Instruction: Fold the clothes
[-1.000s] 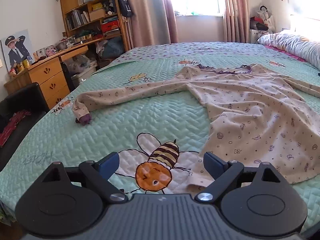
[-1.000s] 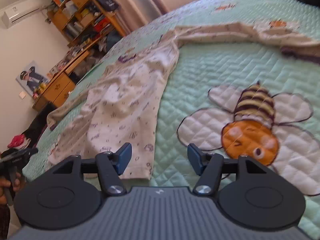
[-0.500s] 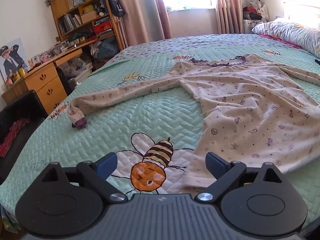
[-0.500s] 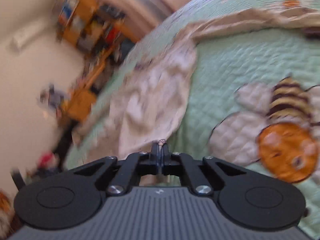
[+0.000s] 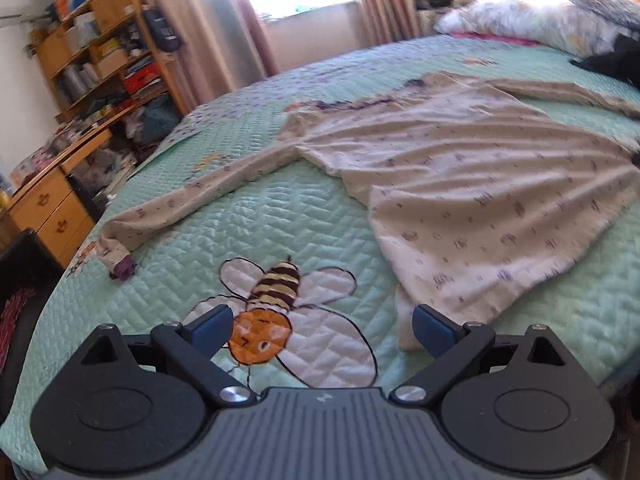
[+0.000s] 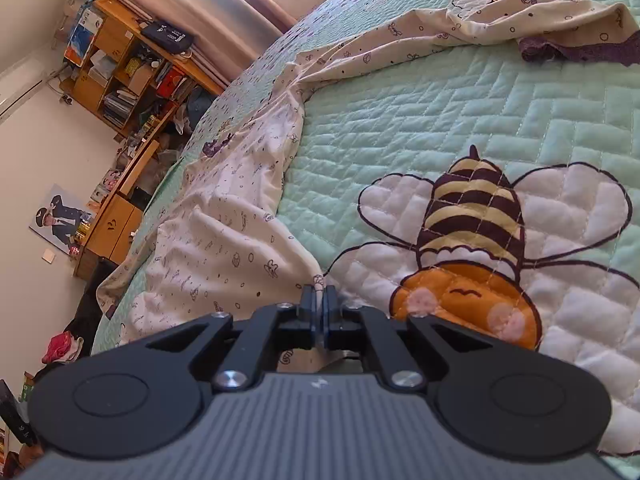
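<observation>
Nearest the embroidered bee (image 6: 472,240) on the bed quilt (image 6: 440,112), the right gripper (image 6: 319,300) has its jaws closed on the hem corner of the cream printed pajama top (image 6: 224,248), which lies spread beyond the bee. Just past the same motif, the left gripper (image 5: 322,326) hovers with jaws wide, empty, beside the other hem corner (image 5: 408,332). Folding is only starting; next, the left likely must pinch that corner.

bare quilt of the bed (image 5: 280,216) lies open from 10 to 12 o'clock ahead of the left claw (image 5: 322,326). the spread garment (image 5: 480,184) covers 12 to 3 o'clock, its sleeve (image 5: 192,204) crossing at 10 to 11. pillows (image 5: 520,20) block the far 1 o'clock edge.
</observation>
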A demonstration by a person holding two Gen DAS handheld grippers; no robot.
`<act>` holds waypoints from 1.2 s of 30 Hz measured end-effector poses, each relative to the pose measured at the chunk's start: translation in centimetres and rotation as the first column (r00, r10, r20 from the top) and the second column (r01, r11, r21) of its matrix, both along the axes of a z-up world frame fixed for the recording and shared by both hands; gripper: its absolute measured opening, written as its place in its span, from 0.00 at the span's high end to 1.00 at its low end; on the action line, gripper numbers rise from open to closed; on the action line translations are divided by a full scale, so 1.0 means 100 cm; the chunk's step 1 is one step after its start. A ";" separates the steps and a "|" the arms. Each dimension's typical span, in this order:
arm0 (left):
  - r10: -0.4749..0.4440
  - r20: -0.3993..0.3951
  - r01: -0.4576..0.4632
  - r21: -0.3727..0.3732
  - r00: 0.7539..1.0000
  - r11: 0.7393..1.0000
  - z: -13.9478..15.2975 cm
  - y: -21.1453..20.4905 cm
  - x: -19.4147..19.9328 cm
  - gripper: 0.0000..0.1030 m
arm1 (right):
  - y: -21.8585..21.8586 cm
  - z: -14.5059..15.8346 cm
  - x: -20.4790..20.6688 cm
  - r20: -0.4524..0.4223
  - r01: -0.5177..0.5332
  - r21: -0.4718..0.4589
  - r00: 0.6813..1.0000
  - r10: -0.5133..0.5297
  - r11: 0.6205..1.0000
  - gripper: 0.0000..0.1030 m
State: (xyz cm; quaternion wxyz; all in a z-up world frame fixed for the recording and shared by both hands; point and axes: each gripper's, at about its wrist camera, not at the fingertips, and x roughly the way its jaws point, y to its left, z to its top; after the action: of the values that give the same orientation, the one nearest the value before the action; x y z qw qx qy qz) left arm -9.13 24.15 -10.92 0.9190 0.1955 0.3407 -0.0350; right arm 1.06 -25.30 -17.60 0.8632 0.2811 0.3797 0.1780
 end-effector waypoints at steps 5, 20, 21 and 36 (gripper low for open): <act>-0.073 0.001 0.072 0.123 0.997 0.990 -0.008 -0.014 -0.008 0.08 | 0.003 0.003 -0.003 0.015 -0.020 -0.035 1.000 0.020 0.999 0.95; -0.175 -0.090 0.169 -0.071 0.981 0.983 -0.015 -0.030 0.030 0.63 | 0.124 0.045 -0.075 0.236 -0.405 -0.515 0.780 0.580 0.755 0.73; -0.166 -0.088 0.156 -0.115 0.982 0.981 -0.011 -0.028 0.036 0.63 | 0.134 0.044 -0.075 0.219 -0.458 -0.501 0.754 0.619 0.735 0.73; 0.031 -0.127 -0.075 -0.362 0.991 0.929 0.002 -0.012 0.112 0.59 | 0.188 0.024 -0.031 0.148 -0.623 -0.402 0.679 0.719 0.671 0.73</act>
State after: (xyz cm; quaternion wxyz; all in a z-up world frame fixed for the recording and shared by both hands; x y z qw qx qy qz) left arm 2.09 22.92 -10.70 0.9180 0.0094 0.3875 -0.0844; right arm -2.05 -6.52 -15.19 0.8141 -0.0534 0.3473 0.4623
